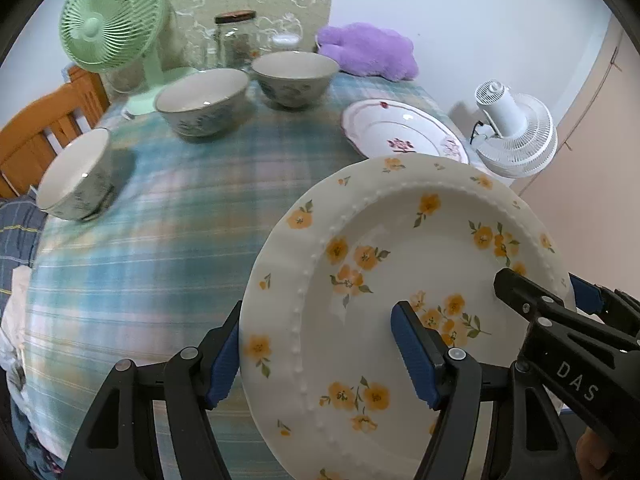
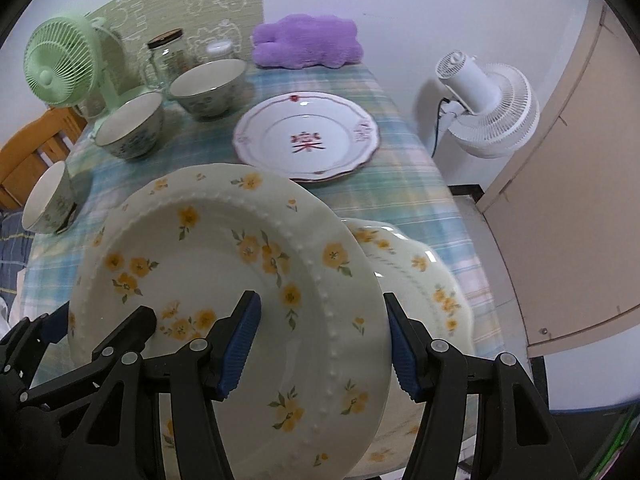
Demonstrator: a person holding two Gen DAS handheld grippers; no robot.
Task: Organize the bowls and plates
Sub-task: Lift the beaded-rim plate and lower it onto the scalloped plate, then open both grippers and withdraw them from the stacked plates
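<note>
- Holding a round white ceramic plate with yellow flower print and a beaded inner ring (image 1: 404,280) between both tools, the person keeps it tilted above the desk (image 1: 168,208), far edge raised.
- Left tool (image 1: 316,356): its blue ribbed pads straddle the plate's left rim, one above and one beneath, clenched on that rim.
- Right tool (image 2: 320,344): likewise grasping the opposite rim. Judgement: two opposed rim grips steady a wide, smooth, glazed dish that one grip could let pivot.
- A second yellow-flowered scalloped plate (image 2: 424,276) lies on the desk directly under the held one, near right.
- A white scalloped plate with red trim and a red centre motif (image 2: 308,140) rests farther back, apart from both; which of the two is the intended stacking base cannot be told.
- Three glazed ceramic bowls with white interiors and grey-green painted sides (image 1: 202,102) sit in a loose row far left, unstacked.
- Desk covering: soft blue-green plaid cloth; glaze on cloth may slide.
</note>
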